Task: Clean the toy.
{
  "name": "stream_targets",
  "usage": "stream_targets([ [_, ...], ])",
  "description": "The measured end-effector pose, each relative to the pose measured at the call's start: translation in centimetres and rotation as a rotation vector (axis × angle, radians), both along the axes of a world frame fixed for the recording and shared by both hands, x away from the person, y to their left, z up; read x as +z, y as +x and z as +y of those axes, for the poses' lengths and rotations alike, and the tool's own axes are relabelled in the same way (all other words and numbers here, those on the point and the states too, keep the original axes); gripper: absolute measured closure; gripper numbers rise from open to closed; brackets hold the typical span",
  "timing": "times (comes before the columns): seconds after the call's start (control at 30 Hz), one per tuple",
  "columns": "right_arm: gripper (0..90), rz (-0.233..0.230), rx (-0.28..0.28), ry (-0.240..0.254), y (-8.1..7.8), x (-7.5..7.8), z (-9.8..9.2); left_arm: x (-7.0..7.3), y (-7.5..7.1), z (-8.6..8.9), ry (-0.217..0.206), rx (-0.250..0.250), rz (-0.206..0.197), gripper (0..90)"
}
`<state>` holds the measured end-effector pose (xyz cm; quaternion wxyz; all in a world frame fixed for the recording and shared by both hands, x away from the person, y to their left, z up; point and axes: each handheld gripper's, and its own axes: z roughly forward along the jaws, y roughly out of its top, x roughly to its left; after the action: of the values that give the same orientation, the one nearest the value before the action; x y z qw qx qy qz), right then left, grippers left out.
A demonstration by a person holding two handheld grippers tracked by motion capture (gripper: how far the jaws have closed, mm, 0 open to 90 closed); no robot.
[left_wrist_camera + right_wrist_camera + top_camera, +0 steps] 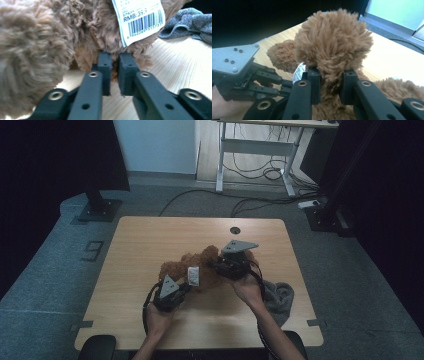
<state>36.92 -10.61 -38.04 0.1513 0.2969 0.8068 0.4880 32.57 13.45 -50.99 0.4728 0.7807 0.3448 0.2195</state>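
Bare wood is lying open across the far half of the table [150, 232], where only a small round cable hole [235, 229] is breaking the surface, and along the near edge in front of the person. The brown plush toy [192, 267] is occupying the middle, with its white price tag [193, 276] hanging on the near side. The left claw [186, 287] is pressing against the toy from the near left and the right claw [216, 265] from the right, so the passage between them is blocked. A grey cloth [279, 295] is lying just behind the right hand [248, 287], narrowing the near right corner.
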Motion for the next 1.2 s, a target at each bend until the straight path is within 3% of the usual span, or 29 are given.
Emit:
stream_targets([
  [0.17,74.7,-0.006,-0.003,0.002,-0.1,0.2,-0.2,0.6,-0.1,0.3,-0.004,-0.007,-0.025,88.8],
  [0.33,74.7,-0.019,-0.011,0.017,-0.1,0.8,-0.8,2.2,-0.4,0.9,-0.008,-0.01,-0.071,89.4],
  [0.7,74.7,-0.03,-0.021,0.042,-0.1,1.7,-1.7,7.4,-1.7,2.1,0.04,-0.039,-0.159,89.8],
  [1.0,74.7,-0.02,-0.012,0.049,-0.2,2.0,-1.7,10.9,-3.1,2.8,0.089,-0.089,-0.17,90.0],
  [1.1,74.7,-0.009,-0.008,0.046,-0.2,1.9,-1.7,12.1,-4.0,3.3,0.061,-0.117,-0.176,90.0],
  [1.2,74.8,0.016,-0.006,0.02,0.0,1.0,-1.3,12.4,-4.4,3.2,0.079,-0.116,-0.179,90.0],
])
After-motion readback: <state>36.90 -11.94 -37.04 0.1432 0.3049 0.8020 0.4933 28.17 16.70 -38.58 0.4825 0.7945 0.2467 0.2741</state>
